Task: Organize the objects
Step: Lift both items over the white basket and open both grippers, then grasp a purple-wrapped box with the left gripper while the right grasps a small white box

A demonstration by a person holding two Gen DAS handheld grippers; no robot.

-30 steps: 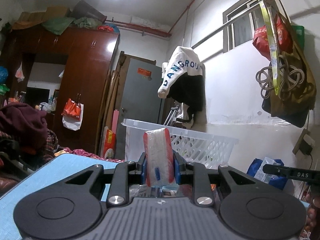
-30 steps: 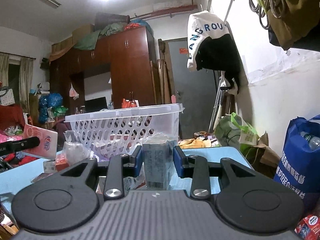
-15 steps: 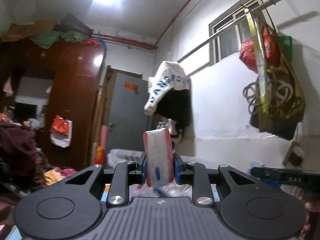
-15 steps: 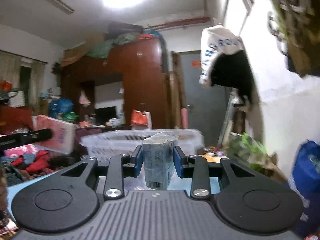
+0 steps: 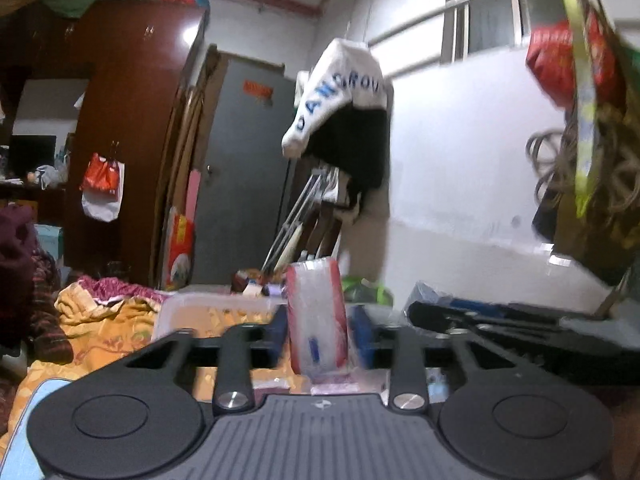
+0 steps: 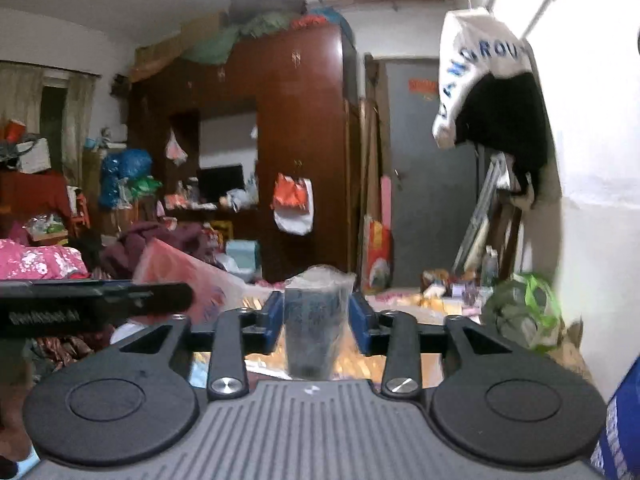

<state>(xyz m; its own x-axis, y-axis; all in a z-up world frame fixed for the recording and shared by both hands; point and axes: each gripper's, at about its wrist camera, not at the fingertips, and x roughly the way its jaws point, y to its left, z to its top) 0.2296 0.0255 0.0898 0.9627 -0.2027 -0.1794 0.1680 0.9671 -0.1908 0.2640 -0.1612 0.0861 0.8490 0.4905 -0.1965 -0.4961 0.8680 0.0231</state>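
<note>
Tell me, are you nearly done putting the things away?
Partway, as far as I can see. Nothing shows as finished: the white basket is blurred, so I cannot tell what is inside. In hand: the left gripper is opening around a red-and-white packet above the basket, and the right gripper is opening around a dark packet. Left: both packets must land in the basket.

Packet (image 5: 317, 316) between left gripper (image 5: 320, 336) pads, basket (image 5: 208, 312) behind.
</note>
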